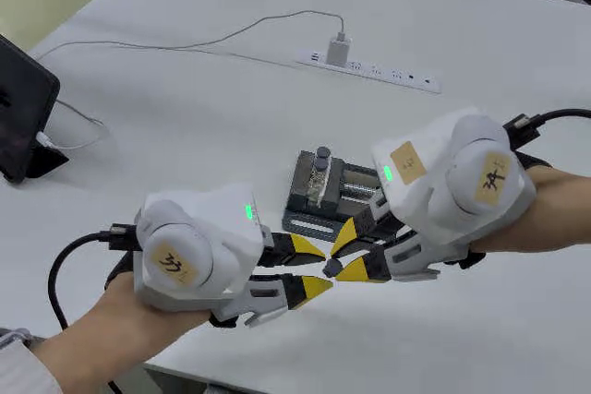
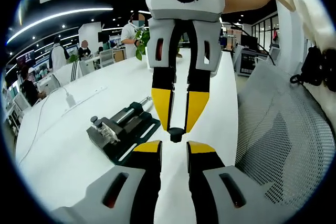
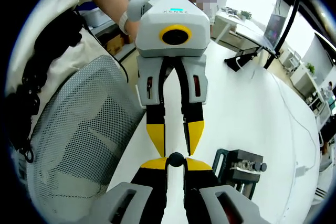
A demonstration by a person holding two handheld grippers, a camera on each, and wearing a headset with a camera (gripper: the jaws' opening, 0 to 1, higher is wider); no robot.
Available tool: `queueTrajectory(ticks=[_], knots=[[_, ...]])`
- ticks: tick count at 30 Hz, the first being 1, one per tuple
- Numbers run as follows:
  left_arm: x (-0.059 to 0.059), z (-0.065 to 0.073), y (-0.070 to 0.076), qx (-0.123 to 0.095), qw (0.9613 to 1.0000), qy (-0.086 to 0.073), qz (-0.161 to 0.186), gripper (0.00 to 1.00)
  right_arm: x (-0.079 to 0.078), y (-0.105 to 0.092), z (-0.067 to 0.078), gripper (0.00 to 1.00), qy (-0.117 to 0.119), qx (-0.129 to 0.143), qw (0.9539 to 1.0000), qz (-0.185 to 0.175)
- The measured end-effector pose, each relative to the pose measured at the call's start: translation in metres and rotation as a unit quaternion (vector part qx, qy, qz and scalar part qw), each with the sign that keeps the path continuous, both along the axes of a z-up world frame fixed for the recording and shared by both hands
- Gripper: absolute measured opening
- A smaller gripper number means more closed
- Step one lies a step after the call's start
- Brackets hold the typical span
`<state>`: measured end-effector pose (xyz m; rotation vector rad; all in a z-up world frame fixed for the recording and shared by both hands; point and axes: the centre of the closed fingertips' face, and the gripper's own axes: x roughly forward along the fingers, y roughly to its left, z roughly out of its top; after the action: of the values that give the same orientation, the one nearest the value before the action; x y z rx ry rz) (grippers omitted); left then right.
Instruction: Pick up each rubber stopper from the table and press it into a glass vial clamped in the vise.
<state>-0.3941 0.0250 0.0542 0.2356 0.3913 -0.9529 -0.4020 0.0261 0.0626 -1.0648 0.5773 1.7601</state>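
Note:
A small dark rubber stopper (image 1: 330, 268) (image 2: 176, 134) (image 3: 176, 159) is pinched between the yellow tips of my right gripper (image 1: 335, 263) (image 2: 176, 128) (image 3: 176, 164), which is shut on it. My left gripper (image 1: 324, 268) (image 2: 175, 148) (image 3: 176, 139) faces it tip to tip, open, with its jaws standing to either side of the stopper. Just behind the tips, a small black vise (image 1: 305, 198) (image 2: 124, 130) (image 3: 237, 170) sits on the white table and clamps glass vials (image 1: 319, 180) that have dark tops.
A white power strip (image 1: 371, 69) with a plugged charger (image 1: 339, 49) and cable lies at the back of the table (image 1: 185, 117). A black device on a stand (image 1: 18, 117) sits at the left edge. A grey mesh chair (image 2: 278, 129) (image 3: 79, 140) stands beside the table's near edge.

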Motion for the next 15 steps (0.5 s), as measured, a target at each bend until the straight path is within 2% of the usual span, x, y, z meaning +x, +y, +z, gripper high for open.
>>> queueTrajectory(ticks=[3,5,8,13,15], knots=[[0.005,-0.003,0.009,-0.004,0.9997,0.002,0.026,0.29,0.005,-0.001,-0.002,0.06,-0.002,-0.002,1.0000,-0.003],[0.010,-0.006,0.017,-0.004,0.9988,-0.004,0.049,0.37,0.008,-0.002,-0.004,0.06,-0.004,-0.003,1.0000,-0.004],[0.014,-0.006,0.027,-0.016,0.9967,-0.008,0.079,0.51,0.013,-0.002,-0.006,0.06,-0.003,-0.002,1.0000,-0.008],[0.019,-0.007,0.040,-0.027,0.9932,-0.009,0.113,0.70,0.021,-0.001,-0.008,0.06,0.009,-0.004,0.9998,-0.018],[0.022,-0.009,0.046,-0.027,0.9915,-0.014,0.127,0.83,0.020,-0.001,-0.009,0.06,0.021,-0.008,0.9996,-0.016]])
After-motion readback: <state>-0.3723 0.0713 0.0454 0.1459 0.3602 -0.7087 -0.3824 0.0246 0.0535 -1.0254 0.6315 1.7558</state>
